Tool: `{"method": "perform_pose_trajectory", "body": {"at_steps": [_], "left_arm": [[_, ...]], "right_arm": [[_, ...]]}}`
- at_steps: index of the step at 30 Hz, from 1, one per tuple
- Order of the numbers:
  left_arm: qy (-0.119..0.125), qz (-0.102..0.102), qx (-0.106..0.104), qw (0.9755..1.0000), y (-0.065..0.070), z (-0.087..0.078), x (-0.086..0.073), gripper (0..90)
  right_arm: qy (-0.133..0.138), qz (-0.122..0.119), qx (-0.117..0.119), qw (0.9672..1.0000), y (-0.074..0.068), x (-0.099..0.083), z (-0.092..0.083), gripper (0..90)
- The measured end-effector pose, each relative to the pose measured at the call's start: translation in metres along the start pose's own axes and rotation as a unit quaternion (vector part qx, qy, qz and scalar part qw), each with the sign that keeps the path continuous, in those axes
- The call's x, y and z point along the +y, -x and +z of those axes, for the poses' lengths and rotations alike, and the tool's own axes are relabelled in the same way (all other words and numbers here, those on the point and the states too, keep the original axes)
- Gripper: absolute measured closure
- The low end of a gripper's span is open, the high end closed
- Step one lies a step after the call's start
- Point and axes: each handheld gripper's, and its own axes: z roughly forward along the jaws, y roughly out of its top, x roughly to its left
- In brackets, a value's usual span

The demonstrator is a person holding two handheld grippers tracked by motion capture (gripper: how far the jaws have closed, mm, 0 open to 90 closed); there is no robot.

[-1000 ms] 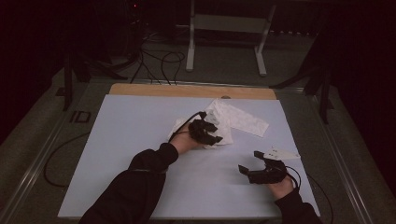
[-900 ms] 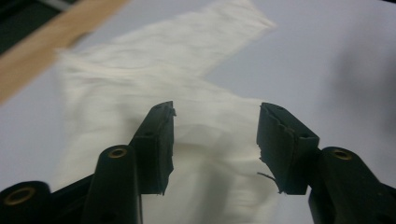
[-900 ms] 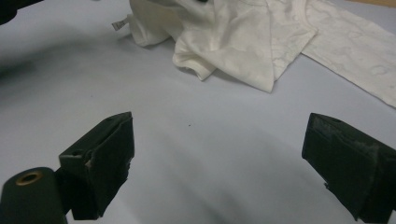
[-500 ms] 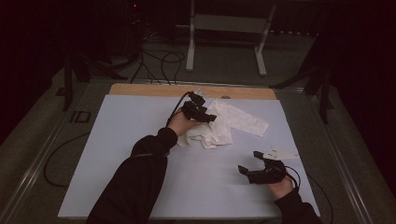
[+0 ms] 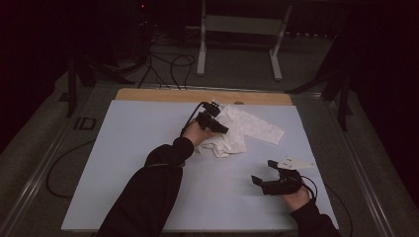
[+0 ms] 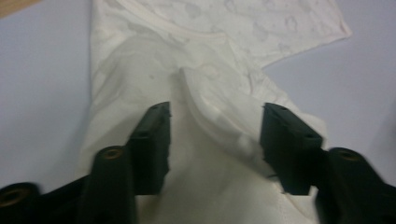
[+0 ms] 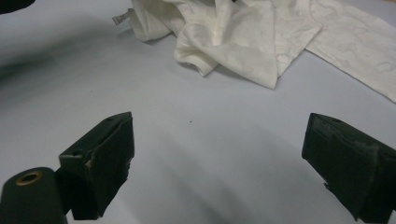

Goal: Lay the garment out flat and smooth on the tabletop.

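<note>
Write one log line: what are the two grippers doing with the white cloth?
left hand-held gripper: closing around white cloth fold | right hand-held gripper: open, apart

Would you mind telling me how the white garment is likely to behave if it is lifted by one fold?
The white garment lies crumpled in soft folds, so it would probably drape limply. It looks thin, likely light. Pushed, it would probably bunch rather than slide.

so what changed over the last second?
The left gripper moved up the table toward its far edge and now sits over the white cloth. Its jaws have just been closing, with a fold of cloth between them, though the pads do not yet press on it. The cloth's bunched near part looks slightly rearranged. The right gripper stayed put, jaws open over bare table.
</note>
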Motion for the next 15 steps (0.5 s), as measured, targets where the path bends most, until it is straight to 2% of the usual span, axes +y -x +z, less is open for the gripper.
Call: {"method": "perform_pose_trajectory", "body": {"at_steps": [4, 5, 11, 15], "left_arm": [[-0.002, 0.008, -0.018, 0.9998, 0.002, 0.000, 0.000, 75.3], [0.001, 0.016, -0.019, 0.9997, 0.003, -0.002, 0.000, 83.5], [0.024, 0.041, -0.015, 0.9987, 0.009, -0.014, 0.004, 87.4], [0.053, 0.035, -0.006, 0.9980, 0.009, -0.026, 0.006, 87.6]], "right_arm": [[-0.002, -0.001, -0.001, 1.0000, 0.000, 0.000, 0.001, 9.4], [-0.001, 0.000, -0.001, 1.0000, 0.000, 0.000, 0.000, 9.3], [0.000, 0.000, 0.000, 1.0000, 0.000, 0.000, 0.000, 9.4], [0.001, 0.001, 0.001, 1.0000, 0.000, 0.000, 0.000, 9.3]]}}
